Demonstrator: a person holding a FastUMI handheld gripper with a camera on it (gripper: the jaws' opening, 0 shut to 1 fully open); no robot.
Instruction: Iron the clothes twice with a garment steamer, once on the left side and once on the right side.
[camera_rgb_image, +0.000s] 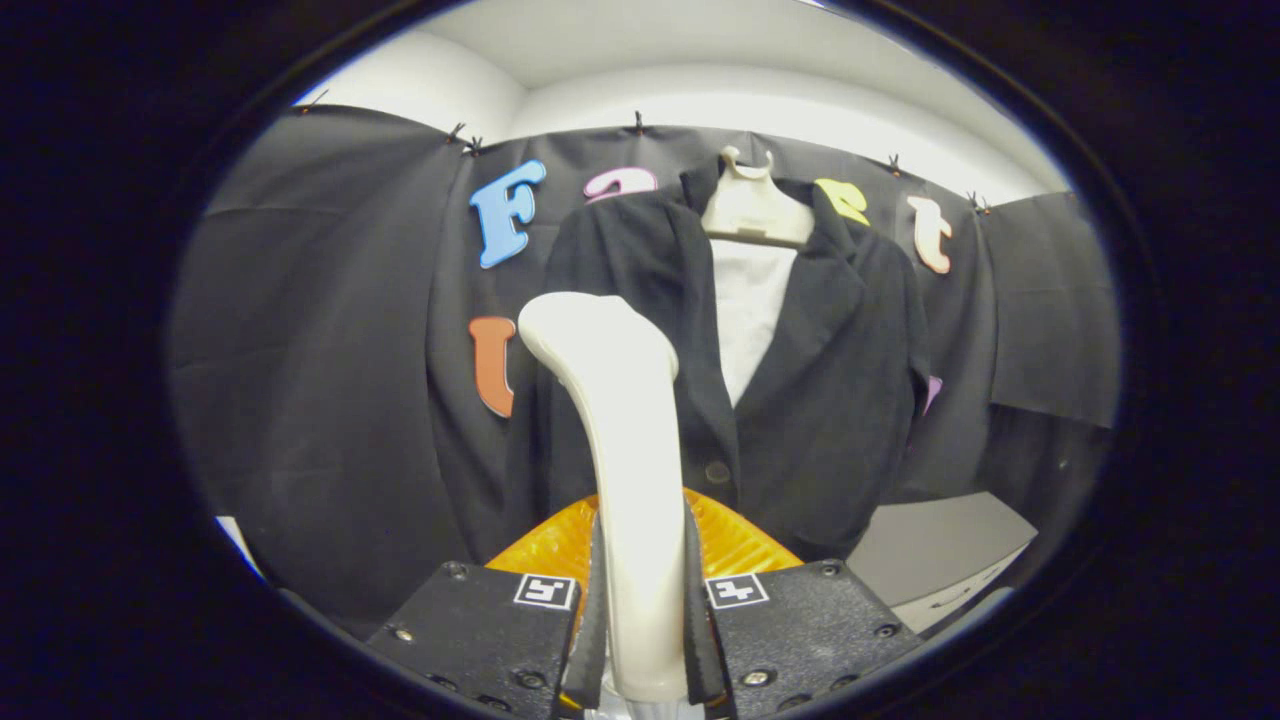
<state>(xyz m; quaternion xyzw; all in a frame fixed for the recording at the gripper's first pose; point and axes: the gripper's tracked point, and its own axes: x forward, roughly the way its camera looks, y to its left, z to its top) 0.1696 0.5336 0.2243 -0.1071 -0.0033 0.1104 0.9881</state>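
Clamped between both fingers of the gripper (640, 640) is the pale handle of the garment steamer (625, 440), the nearest thing to the camera. Its jaws stand narrow, each pressing a side of the handle. The steamer's long axis runs from 6 o'clock up to 12 o'clock, and its rounded head leans toward 11 o'clock, reaching the jacket's left front. Beyond the fingers, the biggest thing is a dark jacket (830, 400) hanging at 12 to 1 o'clock from a cream hanger (752, 212), its lapels open over a white lining. Just behind the handle, at the fingers' far ends, shows an orange ribbed part (735, 545). A grey surface (940, 545) lies at 4 o'clock.
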